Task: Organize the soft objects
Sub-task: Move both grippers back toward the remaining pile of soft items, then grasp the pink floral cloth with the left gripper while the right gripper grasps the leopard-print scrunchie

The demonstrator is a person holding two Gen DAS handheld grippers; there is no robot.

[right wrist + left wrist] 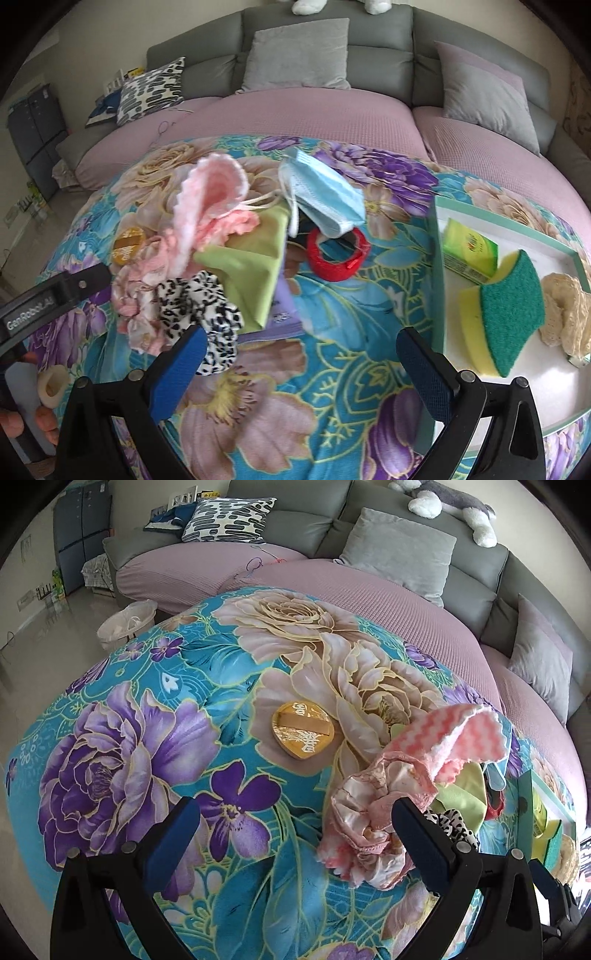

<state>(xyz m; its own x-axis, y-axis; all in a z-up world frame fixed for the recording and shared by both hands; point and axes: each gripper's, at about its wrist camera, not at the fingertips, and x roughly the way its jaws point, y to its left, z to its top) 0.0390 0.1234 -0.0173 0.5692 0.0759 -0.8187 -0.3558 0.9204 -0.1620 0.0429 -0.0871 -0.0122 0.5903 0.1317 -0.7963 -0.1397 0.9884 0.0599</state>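
Left claw (295, 830): fingers spread wide, nothing between them, over the floral turquoise cloth covering the tabletop (155, 686). Its right finger pad (417, 834) sits against the pink-and-cream satin scrunchie (365, 834); contact likely, cannot confirm.

Right claw (301, 354): also spread wide and empty, above bare cloth between the pile and the tray.

Pile of soft items, mid-tabletop:
- pink-and-white zigzag dishcloth (207, 206), draped on top, one corner standing up
- black-and-white spotted scrunchie (201, 317), just beside the right claw's left finger
- light green cloth (255, 266), under the dishcloth's edge
- pale blue pleated face mask (325, 199), resting partly on the red fabric ring (338, 254)

Round golden puff with a tan strap (303, 734) lies alone, apart from the pile on its left side.

White tray with a mint-green rim (439, 273), right of the pile, holds a yellow sponge with a green scouring face (506, 306), a green tissue pack (469, 247) and a cream crocheted cloth (565, 314).

Grey sofa with mauve seat covers (295, 110) stands behind.
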